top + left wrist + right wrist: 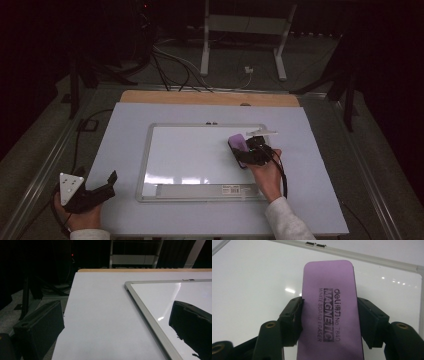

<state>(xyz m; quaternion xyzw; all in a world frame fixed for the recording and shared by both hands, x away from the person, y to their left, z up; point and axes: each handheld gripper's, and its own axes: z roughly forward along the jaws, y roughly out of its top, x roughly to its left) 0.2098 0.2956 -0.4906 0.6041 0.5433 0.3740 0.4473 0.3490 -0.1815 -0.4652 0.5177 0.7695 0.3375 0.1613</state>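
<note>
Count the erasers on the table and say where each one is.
1. A purple rectangular magnetic whiteboard eraser is clamped between the jaws of the right hand-held gripper, over the right part of the silver-framed whiteboard. Another could be hidden behind the hand.

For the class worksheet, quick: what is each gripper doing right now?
Left gripper: open, jaws apart, holding nothing.
Right gripper: shut on the purple rectangular foam whiteboard eraser.

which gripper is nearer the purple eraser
Right. The right gripper has its jaws clamped on the purple eraser over the whiteboard; the left gripper sits off the board's left edge, jaws apart.
</note>
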